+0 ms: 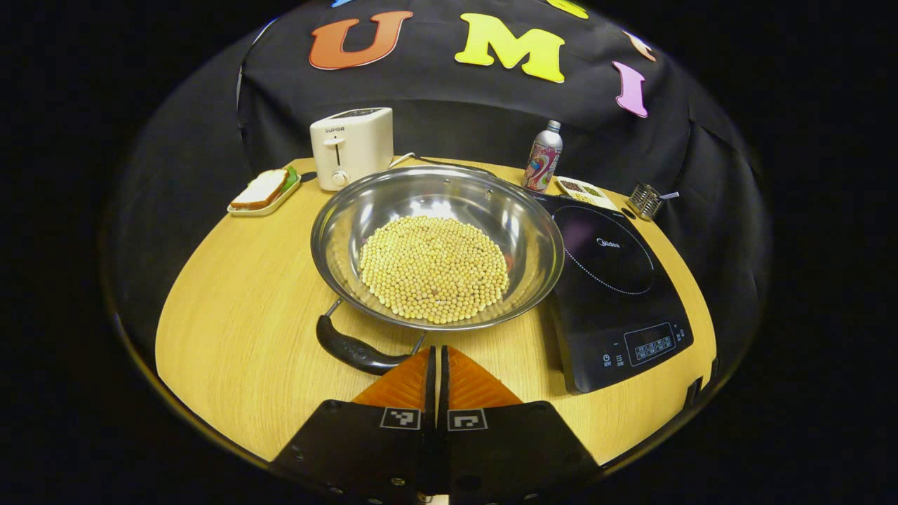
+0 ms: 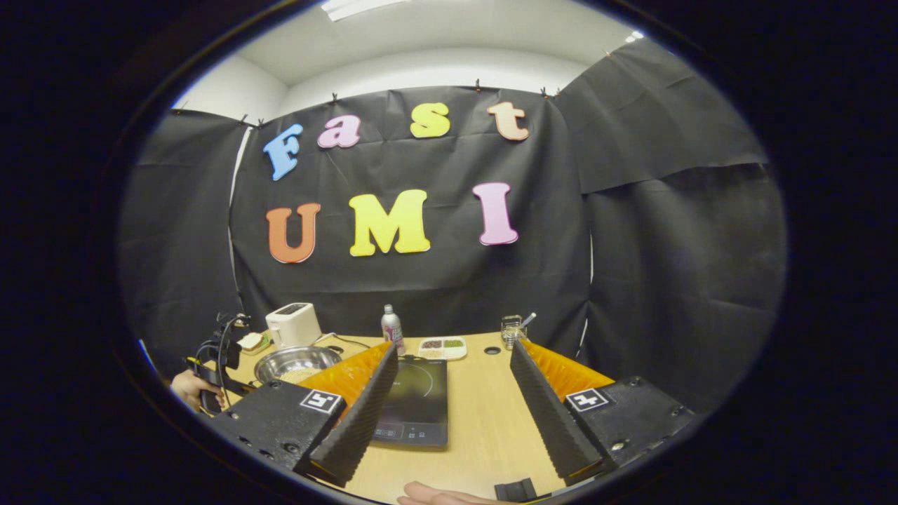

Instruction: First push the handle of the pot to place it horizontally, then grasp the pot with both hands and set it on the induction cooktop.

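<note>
With the left gripper [image 1: 436, 348] pinched narrow just off the handle [image 1: 354, 349] at the pot's [image 1: 436, 245] 7 o'clock, and the right gripper [image 2: 452, 365] wide, a crooked shove risks spilling beans [image 1: 435, 268] or bumping the cooktop [image 1: 617, 294] at 3 o'clock.

Bright light comes from above, from a ceiling lamp [image 2: 365, 5] high over the counter [image 2: 484, 421]. It makes white shiny spots inside the pot [image 1: 436, 245]. Shadows under the pot are soft. Both views look sharp, but edges bend round.
</note>
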The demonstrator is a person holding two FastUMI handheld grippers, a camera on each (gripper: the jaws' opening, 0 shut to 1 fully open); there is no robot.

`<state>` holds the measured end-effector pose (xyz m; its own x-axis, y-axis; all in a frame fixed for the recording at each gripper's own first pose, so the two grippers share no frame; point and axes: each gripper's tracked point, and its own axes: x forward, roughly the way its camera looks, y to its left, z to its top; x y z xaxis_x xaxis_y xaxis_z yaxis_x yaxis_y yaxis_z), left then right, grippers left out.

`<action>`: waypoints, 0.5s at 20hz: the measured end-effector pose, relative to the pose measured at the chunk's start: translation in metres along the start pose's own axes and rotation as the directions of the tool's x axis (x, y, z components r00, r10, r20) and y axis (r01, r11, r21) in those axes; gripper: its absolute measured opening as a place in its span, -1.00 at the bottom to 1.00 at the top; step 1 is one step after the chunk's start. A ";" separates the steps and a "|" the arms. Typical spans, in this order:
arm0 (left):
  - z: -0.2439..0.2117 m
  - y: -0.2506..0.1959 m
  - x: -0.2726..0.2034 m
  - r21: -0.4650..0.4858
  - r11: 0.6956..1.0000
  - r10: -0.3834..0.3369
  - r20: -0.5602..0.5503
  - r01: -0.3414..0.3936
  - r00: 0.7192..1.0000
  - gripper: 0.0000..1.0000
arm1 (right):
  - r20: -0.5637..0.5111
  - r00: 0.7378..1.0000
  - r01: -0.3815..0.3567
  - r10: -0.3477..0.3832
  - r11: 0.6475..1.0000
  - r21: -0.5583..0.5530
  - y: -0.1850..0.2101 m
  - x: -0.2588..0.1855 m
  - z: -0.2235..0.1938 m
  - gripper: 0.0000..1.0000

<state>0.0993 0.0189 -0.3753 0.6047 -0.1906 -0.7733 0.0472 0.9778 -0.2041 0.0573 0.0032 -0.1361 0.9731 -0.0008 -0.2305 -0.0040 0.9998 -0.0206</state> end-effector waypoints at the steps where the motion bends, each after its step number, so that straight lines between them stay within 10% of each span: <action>1: 0.001 0.002 0.000 -0.004 1.000 0.006 0.007 -0.006 1.000 -1.00 | -0.002 1.000 0.001 -0.001 1.000 -0.003 0.000 0.002 -0.001 1.00; 10: 0.009 0.039 0.009 -0.037 0.998 0.053 0.010 -0.052 0.999 -1.00 | -0.045 0.999 0.023 -0.024 1.000 -0.015 -0.005 0.025 -0.008 0.94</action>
<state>0.1140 0.0560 -0.3851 0.6146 -0.1377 -0.7767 -0.0137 0.9826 -0.1851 0.0796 -0.0025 -0.1498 0.9615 -0.0253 -0.2738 0.0147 0.9991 -0.0409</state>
